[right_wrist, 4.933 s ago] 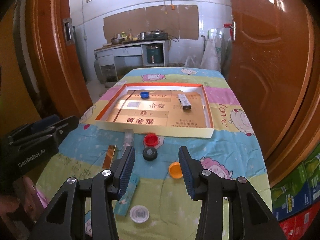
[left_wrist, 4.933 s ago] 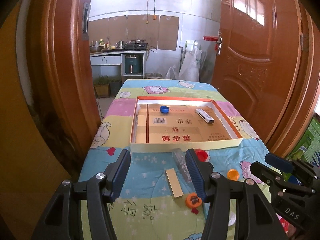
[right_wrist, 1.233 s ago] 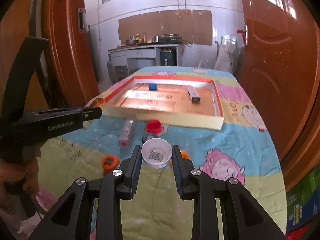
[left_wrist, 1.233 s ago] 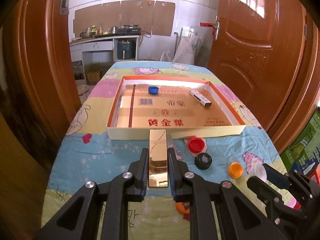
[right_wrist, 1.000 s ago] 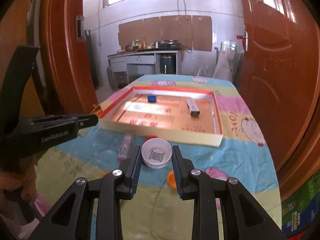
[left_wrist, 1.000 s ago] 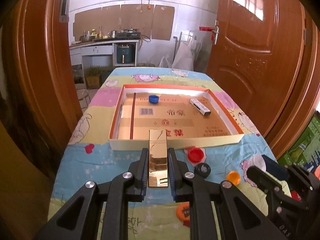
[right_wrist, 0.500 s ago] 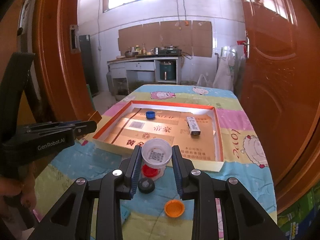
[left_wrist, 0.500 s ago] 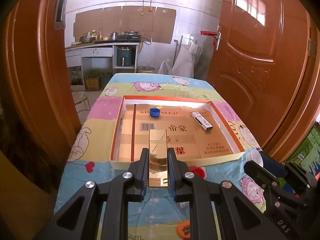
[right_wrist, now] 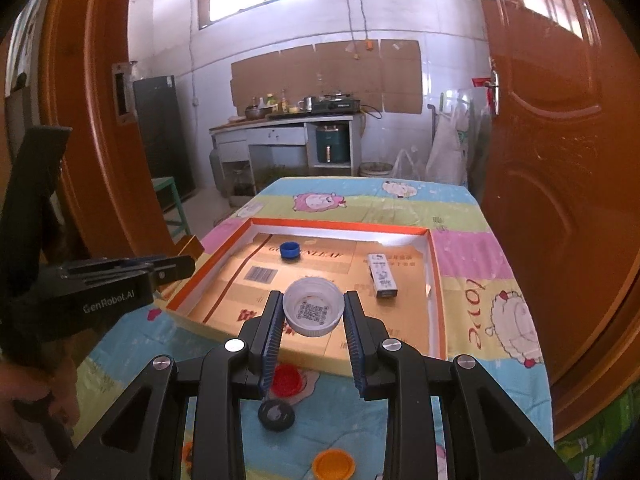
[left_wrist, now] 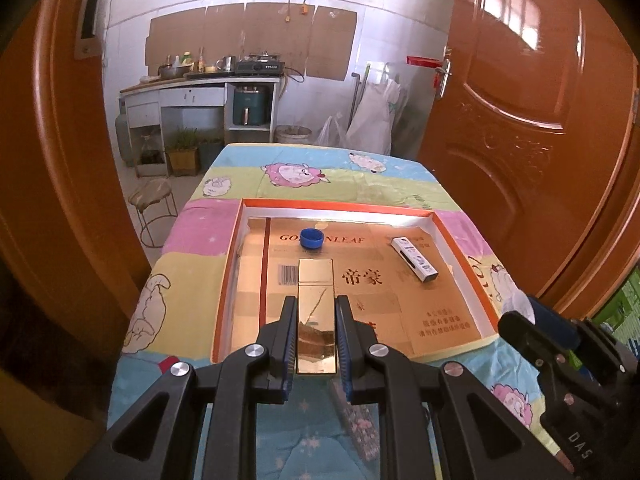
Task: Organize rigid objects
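My left gripper [left_wrist: 316, 304] is shut on a shiny gold box [left_wrist: 316, 312] and holds it over the near part of the orange-rimmed cardboard tray [left_wrist: 456, 232]. My right gripper [right_wrist: 313, 300] is shut on a white cap [right_wrist: 313, 307], open side up, above the tray's [right_wrist: 340, 225] near edge. In the tray lie a blue cap [left_wrist: 312, 238] and a small white box [left_wrist: 414, 259]; both also show in the right wrist view, the blue cap [right_wrist: 289, 250] and the white box [right_wrist: 382, 274].
On the cartoon-print tablecloth [right_wrist: 472, 360] near the tray lie a red cap [right_wrist: 285, 380], a black cap [right_wrist: 276, 414], an orange cap [right_wrist: 333, 465] and a clear patterned box [left_wrist: 358, 420]. Orange doors stand on both sides. A stool [left_wrist: 154, 200] stands left of the table.
Both grippers closed on their objects earlier, the left on the gold box, the right on the white cap. Since then both have lifted and moved forward over the tray's near edge.
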### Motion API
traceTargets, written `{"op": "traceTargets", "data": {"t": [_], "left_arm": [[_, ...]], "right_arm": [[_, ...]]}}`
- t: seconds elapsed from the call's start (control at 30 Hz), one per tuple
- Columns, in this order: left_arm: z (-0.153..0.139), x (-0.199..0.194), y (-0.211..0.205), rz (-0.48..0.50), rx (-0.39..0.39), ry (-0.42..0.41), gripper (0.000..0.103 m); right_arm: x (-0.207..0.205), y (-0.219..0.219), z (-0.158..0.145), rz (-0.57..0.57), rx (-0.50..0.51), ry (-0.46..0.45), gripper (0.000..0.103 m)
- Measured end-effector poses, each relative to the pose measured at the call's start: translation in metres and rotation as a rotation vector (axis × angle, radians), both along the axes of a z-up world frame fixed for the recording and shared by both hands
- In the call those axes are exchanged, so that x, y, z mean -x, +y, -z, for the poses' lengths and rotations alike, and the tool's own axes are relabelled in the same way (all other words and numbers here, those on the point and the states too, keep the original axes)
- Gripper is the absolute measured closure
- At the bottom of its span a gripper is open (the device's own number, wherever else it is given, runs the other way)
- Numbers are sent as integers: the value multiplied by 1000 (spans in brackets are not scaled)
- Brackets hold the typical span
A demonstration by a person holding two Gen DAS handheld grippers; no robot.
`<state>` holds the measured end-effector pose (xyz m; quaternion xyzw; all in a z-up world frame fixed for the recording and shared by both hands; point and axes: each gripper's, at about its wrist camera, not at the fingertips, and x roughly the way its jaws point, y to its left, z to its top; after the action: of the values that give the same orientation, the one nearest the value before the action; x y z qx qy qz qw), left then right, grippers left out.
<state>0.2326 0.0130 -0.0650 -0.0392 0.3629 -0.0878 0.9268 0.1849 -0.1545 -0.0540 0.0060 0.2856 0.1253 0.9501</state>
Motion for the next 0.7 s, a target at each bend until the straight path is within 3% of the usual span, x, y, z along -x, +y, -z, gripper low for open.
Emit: {"op": "traceTargets", "data": {"t": [0.7], "left_arm": [[27,-82,-2,-36,-48,95,85]], "right_arm": [[-92,4,10,-53,29,61,72]]}}
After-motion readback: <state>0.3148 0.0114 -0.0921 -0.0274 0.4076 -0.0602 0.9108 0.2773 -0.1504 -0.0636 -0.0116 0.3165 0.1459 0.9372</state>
